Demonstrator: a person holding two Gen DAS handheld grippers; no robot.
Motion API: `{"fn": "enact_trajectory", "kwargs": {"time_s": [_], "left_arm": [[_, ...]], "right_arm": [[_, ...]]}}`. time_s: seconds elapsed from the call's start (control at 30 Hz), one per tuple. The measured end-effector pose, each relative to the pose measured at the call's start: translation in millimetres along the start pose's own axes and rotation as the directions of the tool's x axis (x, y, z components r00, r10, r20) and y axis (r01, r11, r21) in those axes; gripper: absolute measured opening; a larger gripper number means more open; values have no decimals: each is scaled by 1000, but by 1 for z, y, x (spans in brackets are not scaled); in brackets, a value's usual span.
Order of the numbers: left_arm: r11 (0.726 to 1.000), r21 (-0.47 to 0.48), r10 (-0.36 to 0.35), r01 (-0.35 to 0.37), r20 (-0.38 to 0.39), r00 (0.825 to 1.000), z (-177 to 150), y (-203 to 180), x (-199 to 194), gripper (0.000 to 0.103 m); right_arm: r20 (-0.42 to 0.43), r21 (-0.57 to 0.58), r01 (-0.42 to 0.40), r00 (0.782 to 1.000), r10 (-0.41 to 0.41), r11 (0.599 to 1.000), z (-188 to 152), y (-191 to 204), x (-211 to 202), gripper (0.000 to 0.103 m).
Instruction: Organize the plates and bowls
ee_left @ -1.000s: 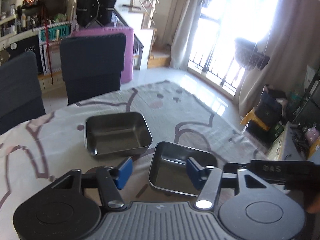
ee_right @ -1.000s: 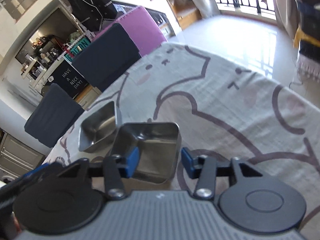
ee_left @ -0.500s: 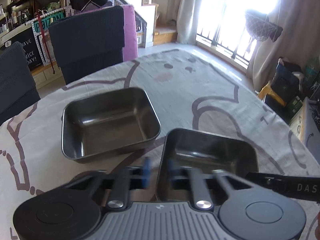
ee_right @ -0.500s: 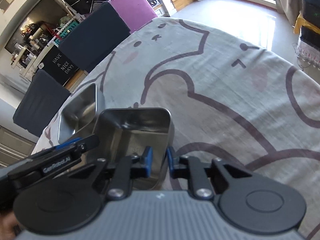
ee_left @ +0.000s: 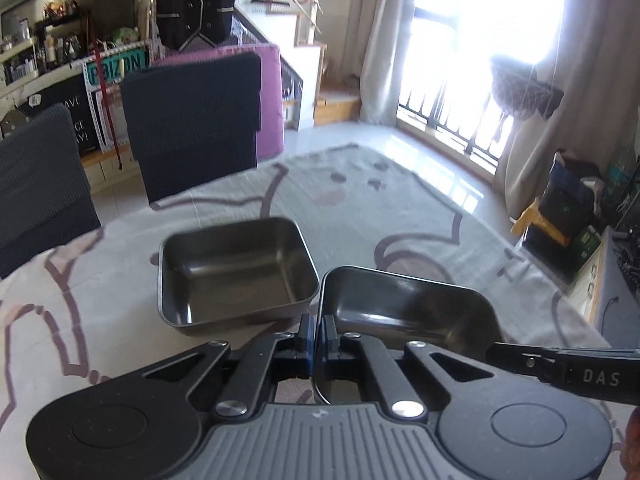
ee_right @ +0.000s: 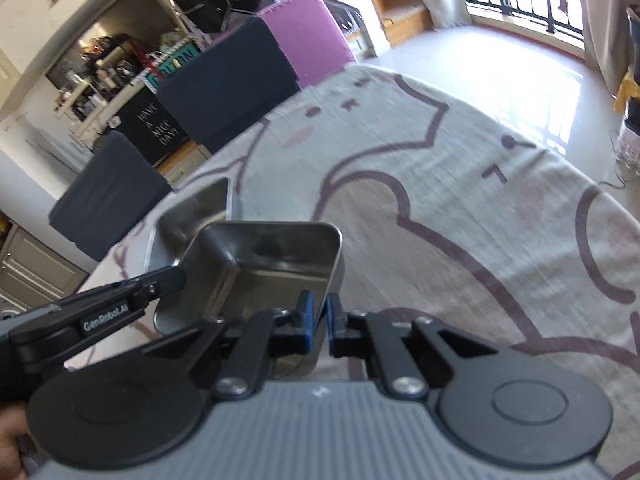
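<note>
Near tray (ee_left: 408,304), pinched by both left gripper (ee_left: 317,334) and right gripper (ee_right: 317,316) — stacking into far tray (ee_left: 236,276) at ten o'clock remains undone.

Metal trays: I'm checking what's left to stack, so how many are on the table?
2. The near tray is pinched at its rim by both the left gripper and right gripper; the far tray sits beside it on the tablecloth.

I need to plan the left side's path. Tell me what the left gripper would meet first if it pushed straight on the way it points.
The left gripper is shut on the near rim of the held tray, so that tray goes with it. Ahead, the held tray's left corner would probably meet the second tray on the tablecloth first; depth is unclear.
</note>
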State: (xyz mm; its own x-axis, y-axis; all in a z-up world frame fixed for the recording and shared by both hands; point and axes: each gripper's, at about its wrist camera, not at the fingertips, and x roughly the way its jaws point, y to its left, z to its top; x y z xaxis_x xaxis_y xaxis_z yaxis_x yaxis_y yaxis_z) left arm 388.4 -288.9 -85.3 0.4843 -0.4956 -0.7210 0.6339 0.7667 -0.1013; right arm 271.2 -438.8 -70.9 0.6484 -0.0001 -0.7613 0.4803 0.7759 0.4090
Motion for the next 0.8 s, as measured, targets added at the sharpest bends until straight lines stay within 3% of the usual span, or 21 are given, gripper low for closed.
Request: {"fn": "enact_trajectory", "kwargs": {"time_s": [0.2, 0.4, 0.57, 0.8], "left_arm": [[1000, -14, 13, -12, 64, 998, -6, 3, -54, 3], [996, -66, 60, -53, 108, 992, -24, 29, -116, 3], [985, -145, 116, -96, 135, 984, -48, 62, -169, 2], [950, -268, 208, -160, 163, 964, -90, 104, -235, 2]], "right_arm": [[57, -23, -63, 996, 64, 998, -3, 11, -37, 9], [82, -54, -175, 980, 179, 983, -14, 32, -71, 9], [55, -143, -254, 963, 264, 957, -31, 68, -85, 9], [-45, -240, -355, 934, 356, 903, -57, 119, -89, 9]]}}
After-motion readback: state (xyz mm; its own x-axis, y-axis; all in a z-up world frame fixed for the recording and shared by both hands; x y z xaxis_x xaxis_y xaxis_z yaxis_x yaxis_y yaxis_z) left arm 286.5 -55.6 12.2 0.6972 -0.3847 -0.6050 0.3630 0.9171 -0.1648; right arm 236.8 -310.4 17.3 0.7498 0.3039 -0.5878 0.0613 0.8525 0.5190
